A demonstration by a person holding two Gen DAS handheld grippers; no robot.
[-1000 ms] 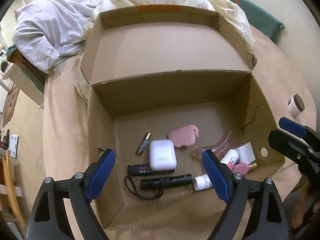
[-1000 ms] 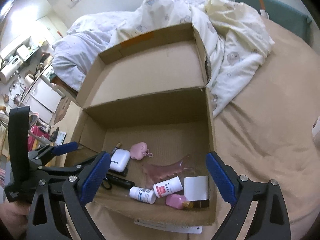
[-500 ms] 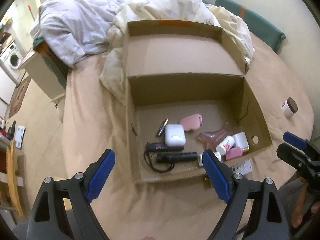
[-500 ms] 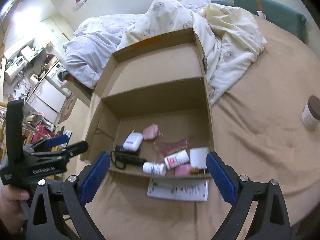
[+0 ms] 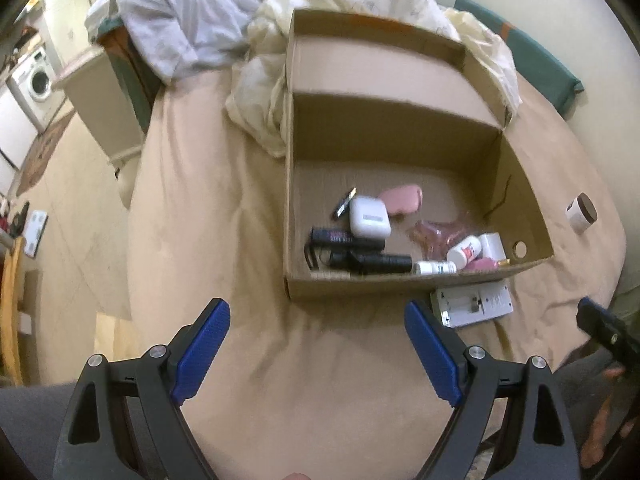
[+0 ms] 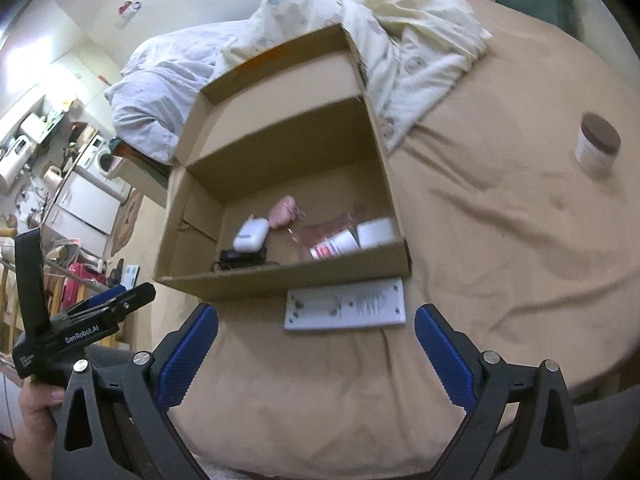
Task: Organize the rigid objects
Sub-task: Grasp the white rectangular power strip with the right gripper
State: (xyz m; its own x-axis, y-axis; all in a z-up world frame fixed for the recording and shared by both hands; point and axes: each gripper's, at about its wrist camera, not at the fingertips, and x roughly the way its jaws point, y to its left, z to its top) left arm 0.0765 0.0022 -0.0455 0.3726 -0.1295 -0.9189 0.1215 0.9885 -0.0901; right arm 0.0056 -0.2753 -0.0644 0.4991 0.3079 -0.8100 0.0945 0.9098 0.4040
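Box: cardboard box (image 5: 416,280) stands on the bed (image 5: 240,240), its flaps open, near the bed's front edge.
Already inside: white earbud case (image 5: 370,217), pink pouch (image 5: 402,199), black flashlight (image 5: 376,262), a second dark stick-like thing beside it, two small white bottles (image 5: 464,251), a clear pink item and a white square box in the front right corner.
Left outside: white flat card (image 6: 346,304) lies on the bed just beside the box's front wall; brown-lidded jar (image 6: 596,142) stands well apart, toward the bed's right edge.
Progress: most of the rigid things seem to be packed (my judgement only); the card and the jar look like what is left.
Left hand-held gripper (image 5: 316,354): jaws wide apart, nothing between them, over the bare bed before the box.
Right hand-held gripper (image 6: 316,354): jaws wide apart and empty, with the card just beyond its fingertips.
Open room: the bed is bare in front of the box and to its right, so both leftover things can be reached freely.
Edges: crumpled bedding (image 6: 400,40) crowds the box's far side; the front wall is low enough to pass over.
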